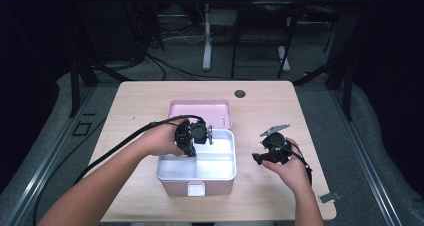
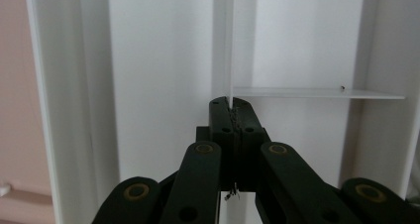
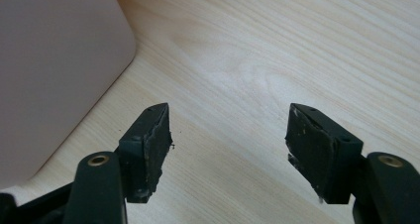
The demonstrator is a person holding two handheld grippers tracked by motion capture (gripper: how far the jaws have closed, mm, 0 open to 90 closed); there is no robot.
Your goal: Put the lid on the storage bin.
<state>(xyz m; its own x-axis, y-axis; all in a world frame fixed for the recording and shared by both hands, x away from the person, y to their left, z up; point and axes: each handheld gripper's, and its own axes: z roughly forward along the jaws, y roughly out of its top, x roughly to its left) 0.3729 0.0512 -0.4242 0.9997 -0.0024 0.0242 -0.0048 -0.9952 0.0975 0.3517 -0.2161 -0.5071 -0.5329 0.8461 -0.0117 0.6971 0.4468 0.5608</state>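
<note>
Divider (image 2: 231,40), a thin white wall inside the pink lunch box (image 1: 196,158), runs toward 12 o'clock from my left gripper (image 2: 231,102), whose jaws pinch it. My right gripper (image 3: 228,130) waits spread over the table (image 3: 277,50).

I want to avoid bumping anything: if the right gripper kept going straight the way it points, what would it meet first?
Probably the bare wooden table: the open right gripper points down at it, with the pink box off to one side.

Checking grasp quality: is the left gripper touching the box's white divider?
Touching. The left gripper view shows the left gripper with jaws closed on the thin edge of the white divider, no gap.
</note>
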